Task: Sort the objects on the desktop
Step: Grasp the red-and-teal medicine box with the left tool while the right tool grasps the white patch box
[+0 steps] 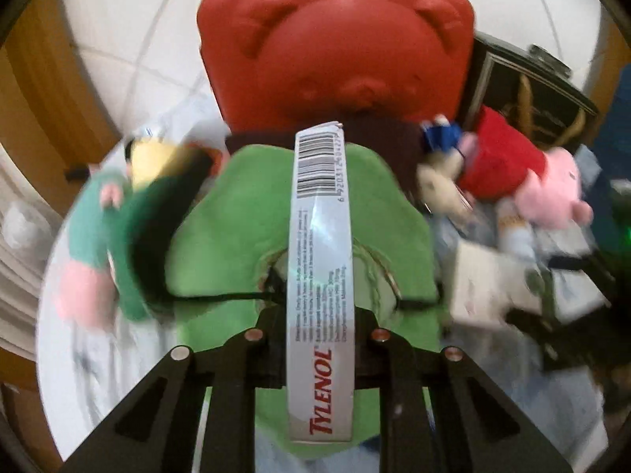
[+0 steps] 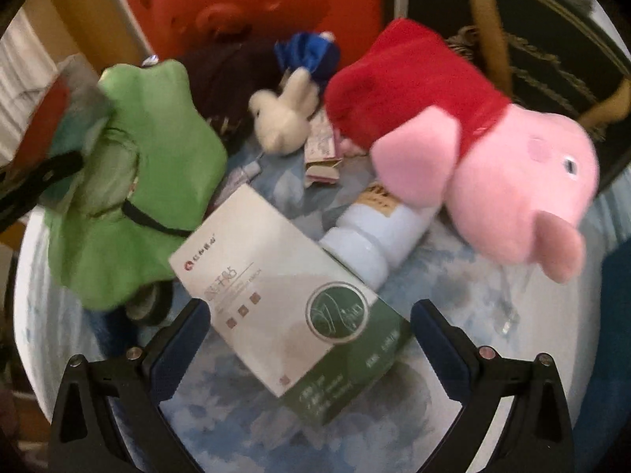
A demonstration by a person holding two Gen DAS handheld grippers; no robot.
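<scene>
Left wrist view: we have the left hand-held gripper clamped on the Tylenol box, pads on its broad faces, narrow printed side up. The box runs straight out ahead between the fingers, barcode end farthest from us. White carton, red lettering, light and stiff, slightly dented at the far flap. Below and ahead of it lies the green plush, beyond that the red bear case. We judge the step is carrying the box off to its sorting spot; keep the squeeze steady, don't crush the card, lift clear of the plush.

Right wrist view: the right hand-held gripper is spread wide, holding nothing, hovering over the white-and-green carton flat on the counter. The carton sits between the fingers but skewed. We'd roll the wrist to square up before closing. Ahead right, the pig plush; just past the carton, the white bottle.
</scene>
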